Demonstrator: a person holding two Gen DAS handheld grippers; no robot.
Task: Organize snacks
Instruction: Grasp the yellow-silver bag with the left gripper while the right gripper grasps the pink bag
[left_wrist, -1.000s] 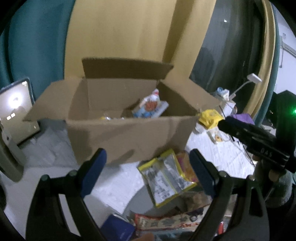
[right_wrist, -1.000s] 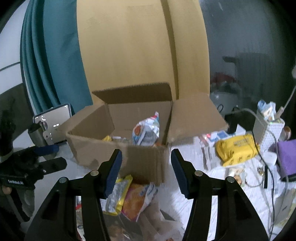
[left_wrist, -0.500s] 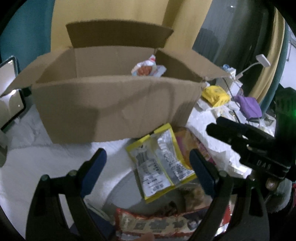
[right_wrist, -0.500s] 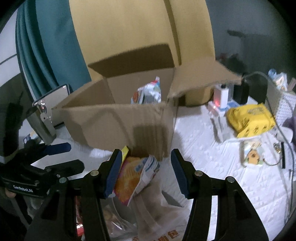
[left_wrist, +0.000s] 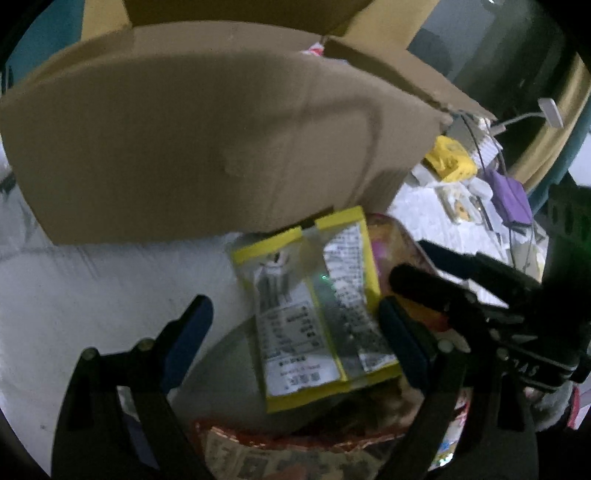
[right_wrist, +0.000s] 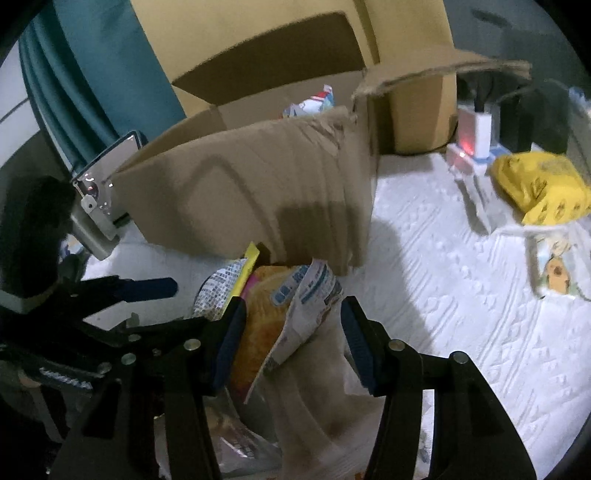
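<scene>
Picking up is the step in hand: both grippers, left (left_wrist: 291, 325) and right (right_wrist: 291, 339), hang spread and empty over the snack pile just before the cardboard box (right_wrist: 258, 192). The left brackets the yellow-edged packet (left_wrist: 314, 310), the right probably the orange bag (right_wrist: 258, 332); next, lower and close

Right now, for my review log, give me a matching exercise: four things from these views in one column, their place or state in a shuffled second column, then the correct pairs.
1. yellow-edged snack packet
2. cardboard box
3. orange snack bag
4. yellow pouch

A. flaps open, a snack inside
B. between the open left gripper fingers
C. far right on the white surface
D. between the open right gripper fingers

Pairs: 1-B, 2-A, 3-D, 4-C
</scene>
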